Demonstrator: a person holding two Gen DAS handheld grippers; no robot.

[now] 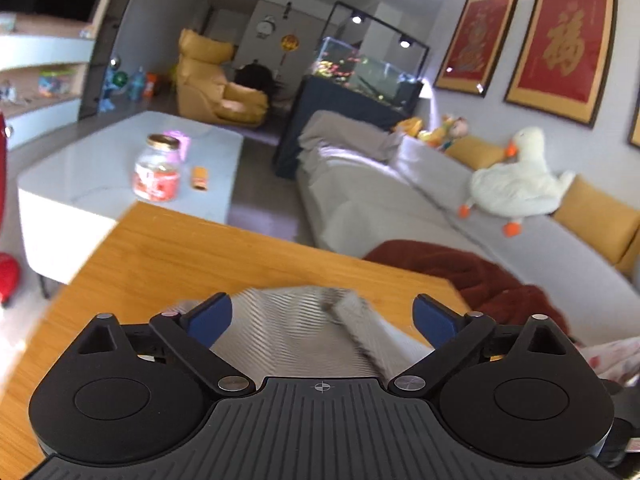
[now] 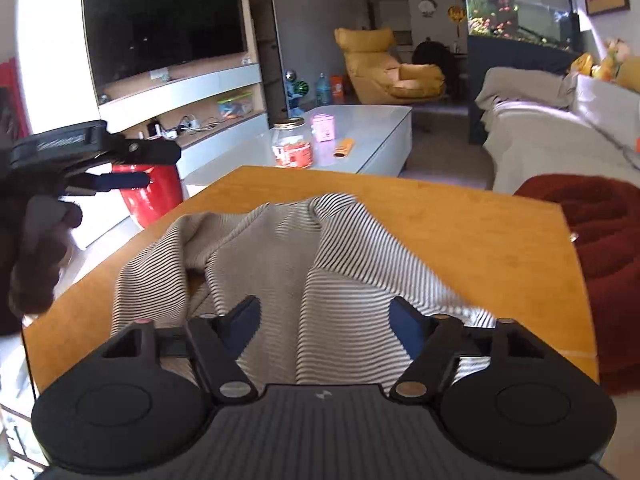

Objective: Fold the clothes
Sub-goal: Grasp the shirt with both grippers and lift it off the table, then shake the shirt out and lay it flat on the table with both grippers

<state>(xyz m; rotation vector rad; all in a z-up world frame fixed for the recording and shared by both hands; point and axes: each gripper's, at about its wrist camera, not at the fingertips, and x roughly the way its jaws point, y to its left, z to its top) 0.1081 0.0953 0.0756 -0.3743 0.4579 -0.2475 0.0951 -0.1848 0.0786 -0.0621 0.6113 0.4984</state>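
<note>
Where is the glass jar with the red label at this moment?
The glass jar stands on the white coffee table beyond the wooden table, next to a small pink box. In the left wrist view it is at upper left.

Striped grey-and-white garment [image 2: 320, 264], crumpled, rumpled folds, on wooden table [image 2: 480, 240]

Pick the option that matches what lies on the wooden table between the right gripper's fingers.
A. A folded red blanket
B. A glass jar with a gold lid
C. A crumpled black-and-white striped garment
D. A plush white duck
C: the right wrist view shows the striped garment lying rumpled on the wooden table, with the open right gripper over it and not gripping.
</note>
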